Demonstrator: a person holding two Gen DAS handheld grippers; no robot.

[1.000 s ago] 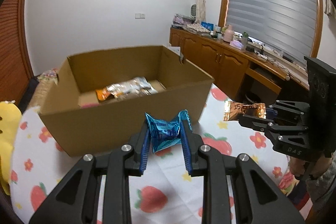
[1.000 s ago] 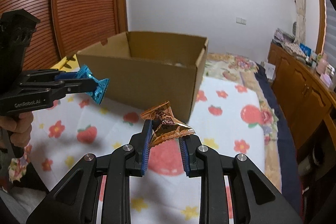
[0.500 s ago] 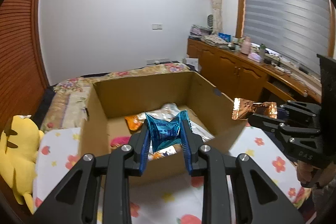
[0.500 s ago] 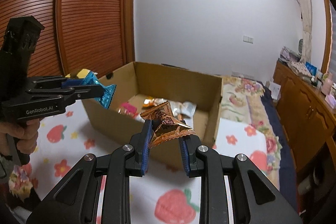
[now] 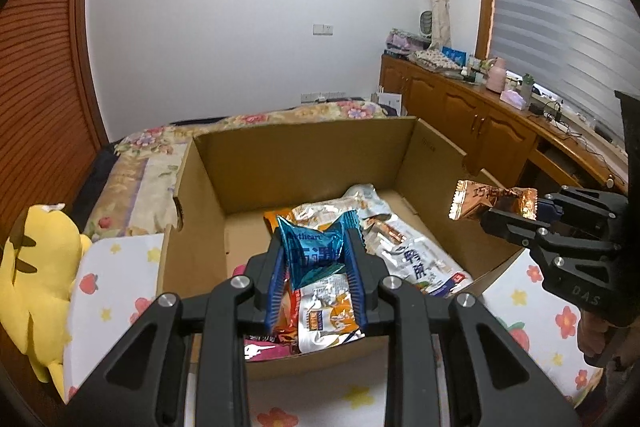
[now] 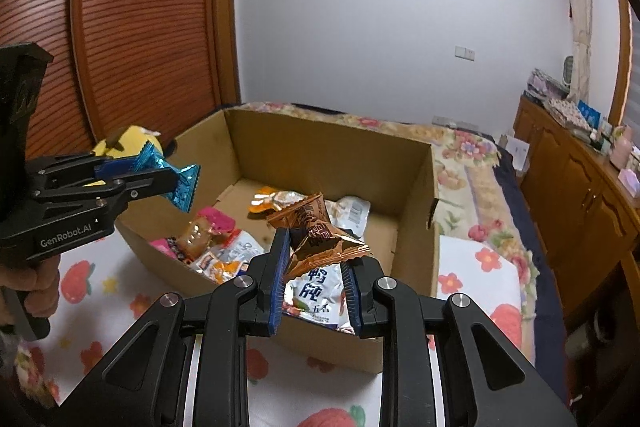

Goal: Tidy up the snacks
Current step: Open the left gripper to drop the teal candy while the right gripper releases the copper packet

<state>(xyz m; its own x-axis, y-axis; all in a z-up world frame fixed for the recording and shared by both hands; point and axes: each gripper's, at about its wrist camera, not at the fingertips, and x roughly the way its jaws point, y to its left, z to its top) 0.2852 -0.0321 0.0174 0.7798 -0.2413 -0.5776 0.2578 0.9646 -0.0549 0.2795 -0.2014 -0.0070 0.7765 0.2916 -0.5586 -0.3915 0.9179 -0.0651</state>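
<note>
two grippers over an open snack box, each clamped on a wrapped sweet

left wrist view: left gripper [image 5: 316,281] angled downward over the near wall of the cardboard box [image 5: 304,147], its blue-padded jaws closed on a blue foil sweet [image 5: 314,253]. the sweet stands between the pads, pinched at the waist, crimped ends flaring out, white lettering on the front. right gripper [image 5: 516,211] enters from the right edge, level with the box's right wall, clamped on a copper foil sweet [image 5: 486,201] whose serrated end juts toward the box. box interior: silver snack packets [image 5: 404,247] with blue print, an orange packet partly beneath them, a pink packet [image 5: 256,347] at the near wall. box sits on a white bedsheet [image 5: 116,291] printed with strawberries and flowers. yellow plush toy [image 5: 36,267] at left, beside the box.

right wrist view: right gripper [image 6: 316,281] tilted down above the box's near right corner, jaws shut on the copper foil sweet [image 6: 320,239]; wrapper crumpled, dark lettering, ends fanned. left gripper [image 6: 160,183] comes in from the left, held by a hand [image 6: 36,283], the blue foil sweet [image 6: 182,181] sticking out past its tips above the box's left wall. loose packets cover part of the box floor; bare cardboard shows at the far side.
</note>
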